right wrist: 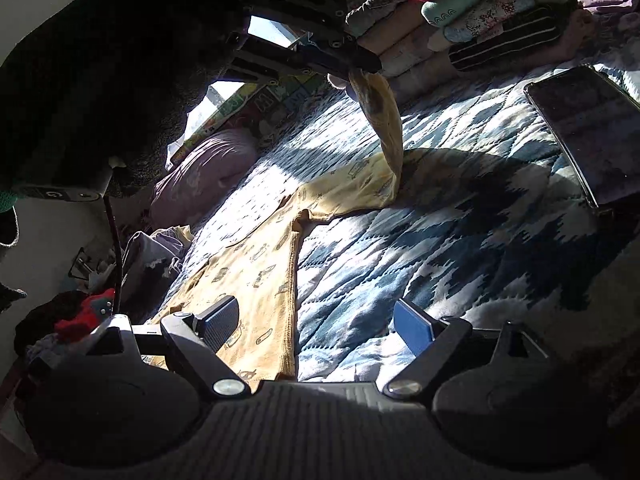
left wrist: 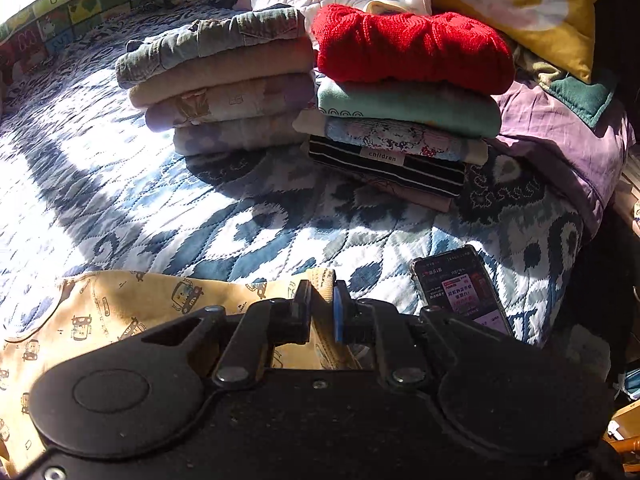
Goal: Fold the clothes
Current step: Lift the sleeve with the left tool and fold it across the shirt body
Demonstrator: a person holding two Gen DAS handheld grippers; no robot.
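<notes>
A yellow garment printed with small cars (left wrist: 120, 312) lies on the blue-and-white quilt (left wrist: 200, 208). My left gripper (left wrist: 322, 312) is shut on its ribbed cuff. The right wrist view shows that same gripper (right wrist: 356, 66) lifting one end of the yellow garment (right wrist: 260, 264) off the bed, the rest still lying flat. My right gripper (right wrist: 320, 326) stands open just above the garment's stitched hem, with nothing between its fingers.
Two stacks of folded clothes sit at the back: a green-topped stack (left wrist: 224, 80) and a stack topped by a red knit (left wrist: 412, 48). A phone (left wrist: 460, 288) lies on the quilt at the right. Pillows (left wrist: 540, 4) and a purple sheet (left wrist: 568, 140) crowd the far right.
</notes>
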